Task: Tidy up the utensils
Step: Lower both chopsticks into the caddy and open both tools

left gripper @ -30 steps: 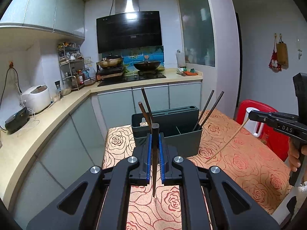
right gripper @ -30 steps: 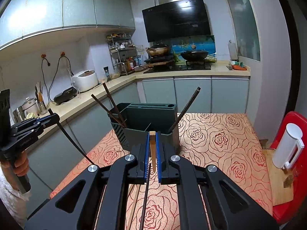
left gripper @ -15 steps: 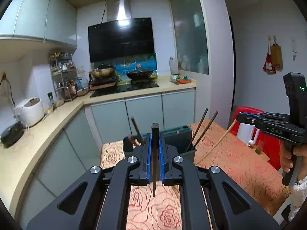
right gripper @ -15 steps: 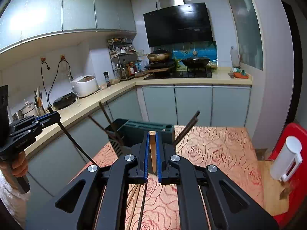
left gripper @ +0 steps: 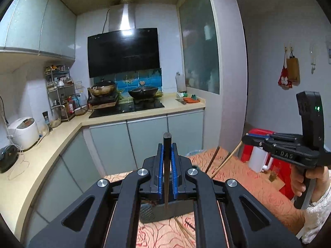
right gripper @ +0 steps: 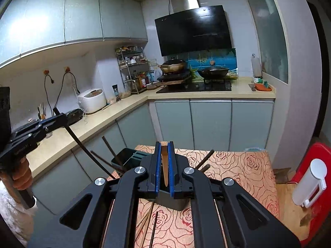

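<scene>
- Kitchen setting: rose-patterned tablecloth point(right gripper: 244, 169) covers a table in front of grey-green cabinets and a beige counter point(right gripper: 206, 96).
- Dark utensil holder point(right gripper: 128, 155) stands on the cloth, several dark chopsticks point(right gripper: 107, 146) leaning out of it toward ten and two o'clock.
- Left gripper point(left gripper: 166, 161) has its blue-padded jaws clamped on a dark chopstick point(left gripper: 166, 142), held upright, tip hanging toward six o'clock over the holder.
- Right gripper point(right gripper: 164, 161) has its jaws pressed on a light wooden chopstick point(right gripper: 164, 165).
- Loose chopsticks point(right gripper: 154, 225) lie on the cloth at six o'clock of the holder.
- Rice cooker point(right gripper: 92, 100) sits on the counter at ten o'clock; a red chair point(right gripper: 318, 157) stands at three o'clock.
</scene>
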The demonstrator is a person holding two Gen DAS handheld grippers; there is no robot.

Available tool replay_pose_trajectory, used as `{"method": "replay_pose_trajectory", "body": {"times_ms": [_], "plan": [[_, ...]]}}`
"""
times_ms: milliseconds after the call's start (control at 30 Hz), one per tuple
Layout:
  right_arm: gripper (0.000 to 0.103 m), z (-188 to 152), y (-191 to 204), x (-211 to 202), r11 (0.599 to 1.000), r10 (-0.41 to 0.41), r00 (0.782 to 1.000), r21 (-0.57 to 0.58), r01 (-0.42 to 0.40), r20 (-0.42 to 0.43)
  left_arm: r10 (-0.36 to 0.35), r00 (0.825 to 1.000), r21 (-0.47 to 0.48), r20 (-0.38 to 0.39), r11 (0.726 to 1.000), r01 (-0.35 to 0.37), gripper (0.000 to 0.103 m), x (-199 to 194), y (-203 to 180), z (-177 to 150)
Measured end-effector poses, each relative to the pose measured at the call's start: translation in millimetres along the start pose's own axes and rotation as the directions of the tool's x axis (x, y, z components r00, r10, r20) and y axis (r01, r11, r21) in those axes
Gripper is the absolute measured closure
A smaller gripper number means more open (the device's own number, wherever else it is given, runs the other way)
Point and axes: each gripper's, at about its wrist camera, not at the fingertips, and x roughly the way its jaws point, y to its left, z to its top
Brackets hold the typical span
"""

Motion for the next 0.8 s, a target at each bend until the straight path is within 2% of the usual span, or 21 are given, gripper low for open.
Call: {"method": "replay_pose_trajectory", "body": {"times_ms": [133, 333, 800], "plan": [[0.096, 6.1, -0.3, 10.0, 1.000, -0.008, 1.000, -0.002, 0.008, -0.018, 0.005, 1.000, 0.007, 0.028, 1.000, -0.005, 0.096, 11.6, -2.1, 13.4], [0.096, 9.2, -0.1, 23.1, 1.000, -0.016, 0.999, -0.001, 0.016, -0.046, 0.018, 1.000, -0.003, 0.020, 1.000, -0.017, 0.096, 40.8, -2.6, 15.5], [0.096, 4.1, 4.3, 71.5, 0.999, -0.048, 0.982, -0.003, 0.049, -0.181, 0.019, 0.994, -0.062, -0.107, 0.998, -0.026, 0.096, 110.1, 17.2, -16.5]]}}
